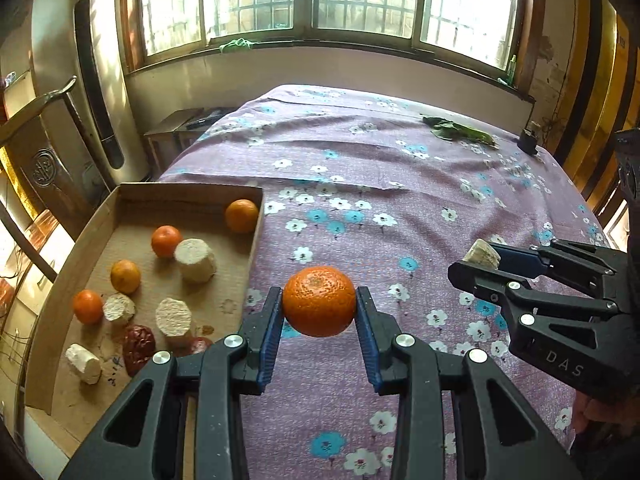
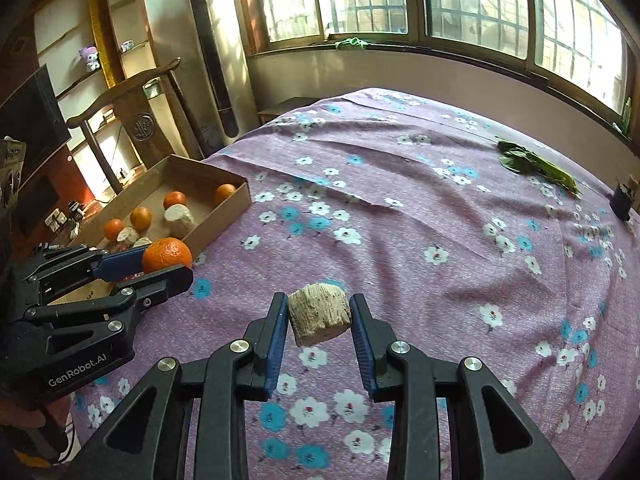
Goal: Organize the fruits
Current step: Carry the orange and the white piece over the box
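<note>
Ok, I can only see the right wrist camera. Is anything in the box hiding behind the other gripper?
Observer: Yes, dark red fruits lie at the near end of the box.
Operator: Any more white bits down there?
Observer: One pale chunk lies on its side by the near corner.
Operator: Is the orange held properly?
Observer: Yes, the left gripper has a blue pad pressed on each side of the orange.
</note>
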A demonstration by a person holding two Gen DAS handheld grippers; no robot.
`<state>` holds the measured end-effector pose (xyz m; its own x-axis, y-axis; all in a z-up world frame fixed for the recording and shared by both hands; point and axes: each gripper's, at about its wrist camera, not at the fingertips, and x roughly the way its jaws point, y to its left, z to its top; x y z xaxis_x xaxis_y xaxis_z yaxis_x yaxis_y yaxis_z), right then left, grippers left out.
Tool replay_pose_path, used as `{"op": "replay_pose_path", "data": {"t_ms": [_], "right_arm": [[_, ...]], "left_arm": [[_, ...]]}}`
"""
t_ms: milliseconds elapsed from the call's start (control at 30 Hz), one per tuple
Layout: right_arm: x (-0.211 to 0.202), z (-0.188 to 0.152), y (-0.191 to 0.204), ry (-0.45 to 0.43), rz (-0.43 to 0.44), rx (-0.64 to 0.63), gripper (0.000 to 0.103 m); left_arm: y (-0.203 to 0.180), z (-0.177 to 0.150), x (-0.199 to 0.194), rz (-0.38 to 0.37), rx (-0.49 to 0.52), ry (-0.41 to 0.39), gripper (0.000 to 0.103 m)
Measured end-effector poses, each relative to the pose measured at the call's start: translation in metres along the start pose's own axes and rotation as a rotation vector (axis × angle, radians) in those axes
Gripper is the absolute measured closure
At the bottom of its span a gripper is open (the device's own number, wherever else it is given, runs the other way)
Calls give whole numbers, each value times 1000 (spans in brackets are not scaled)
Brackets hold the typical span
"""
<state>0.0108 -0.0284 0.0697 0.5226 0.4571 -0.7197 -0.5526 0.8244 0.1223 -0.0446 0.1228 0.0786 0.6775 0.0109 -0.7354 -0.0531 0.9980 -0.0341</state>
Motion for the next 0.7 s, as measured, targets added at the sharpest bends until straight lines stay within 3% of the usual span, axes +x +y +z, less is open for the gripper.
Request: {"op": "replay_pose_path", "data": {"t_ms": [467, 700], "right_arm": [[31, 30, 94, 15, 99, -156, 69], [56, 44, 125, 44, 147, -200, 69]], "left_arm": [[105, -27, -33, 115, -131, -11, 68], [128, -41, -32, 108, -164, 21, 68]]}}
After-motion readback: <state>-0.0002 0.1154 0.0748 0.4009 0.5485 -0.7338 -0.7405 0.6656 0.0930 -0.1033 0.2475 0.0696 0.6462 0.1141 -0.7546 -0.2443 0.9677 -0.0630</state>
